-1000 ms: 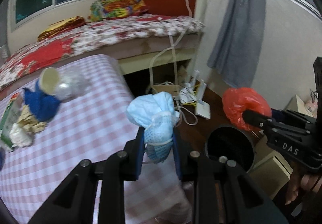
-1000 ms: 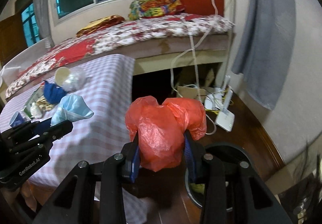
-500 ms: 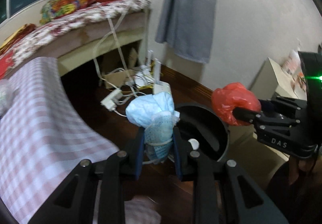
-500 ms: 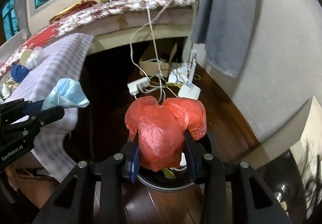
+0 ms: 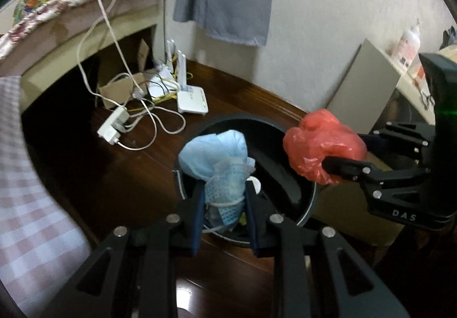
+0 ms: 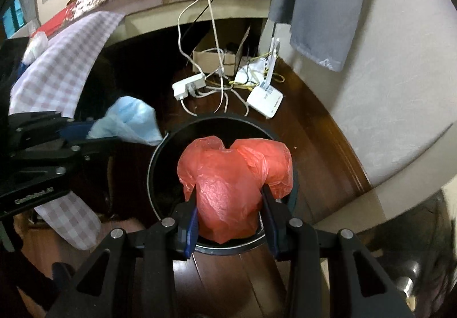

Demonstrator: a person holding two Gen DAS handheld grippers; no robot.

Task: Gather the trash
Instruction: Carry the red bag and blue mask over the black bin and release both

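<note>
Both grippers have swung from the checked table to one black bin point(image 6: 160, 152): left gripper point(image 5: 224, 201) clamps one blue mask point(image 5: 217, 158); right gripper point(image 6: 228, 203), marked "DAS", clamps one red bag point(image 6: 228, 183).

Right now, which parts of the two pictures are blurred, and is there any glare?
Left wrist view: the checked cloth at the left edge is smeared, while the blue mask is fairly sharp; a pale glare lies on the floor. Right wrist view: the left gripper is soft, the red bag is sharp.
</note>
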